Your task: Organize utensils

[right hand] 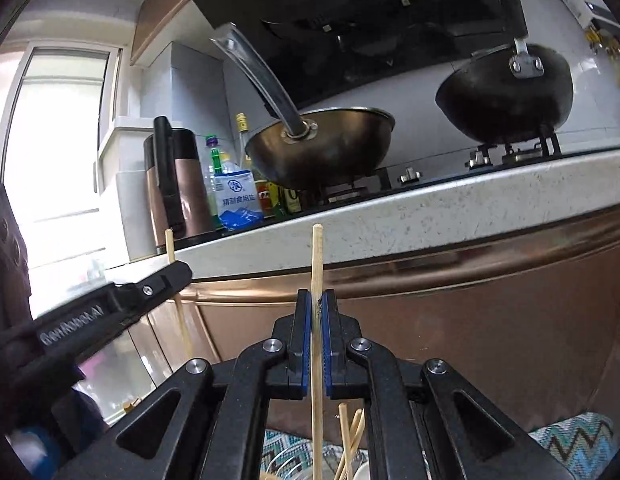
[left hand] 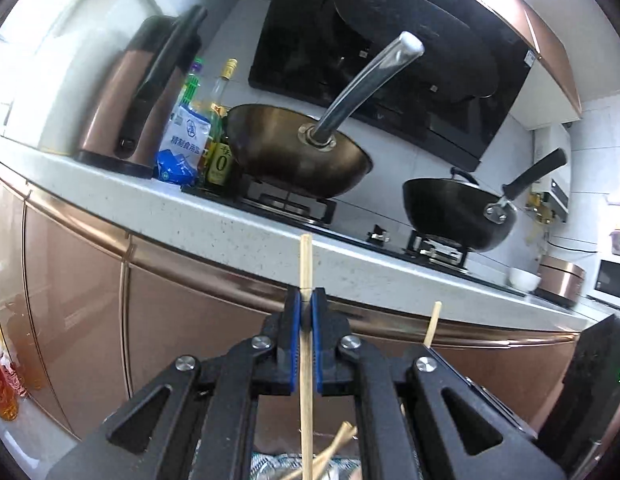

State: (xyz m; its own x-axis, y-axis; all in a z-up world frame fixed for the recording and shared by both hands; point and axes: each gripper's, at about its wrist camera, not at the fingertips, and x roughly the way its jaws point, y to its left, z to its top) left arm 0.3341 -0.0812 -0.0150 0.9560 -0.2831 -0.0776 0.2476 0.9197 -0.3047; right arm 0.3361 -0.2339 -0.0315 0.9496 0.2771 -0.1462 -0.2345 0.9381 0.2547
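Note:
My left gripper (left hand: pixel 306 294) is shut on a bamboo chopstick (left hand: pixel 306 264) that stands upright between its blue pads. In the right wrist view my right gripper (right hand: pixel 318 296) is shut on a second upright chopstick (right hand: pixel 317 256). The left gripper (right hand: pixel 178 274) with its chopstick (right hand: pixel 170 244) shows at the left of the right wrist view. The right gripper's chopstick tip (left hand: pixel 433 322) shows at the right of the left wrist view. Both grippers point level at the cabinet fronts below the counter. Several more chopsticks (right hand: pixel 349 440) lie below, over a patterned cloth (right hand: pixel 569 440).
A speckled counter edge (left hand: pixel 230 236) runs ahead above copper cabinet doors (left hand: pixel 190 320). On the stove sit a bronze wok (left hand: pixel 302 156) with a steel handle and a black wok (left hand: pixel 457 212). A copper kettle (left hand: pixel 130 96), a salt bag (left hand: pixel 182 148) and bottles stand at the left.

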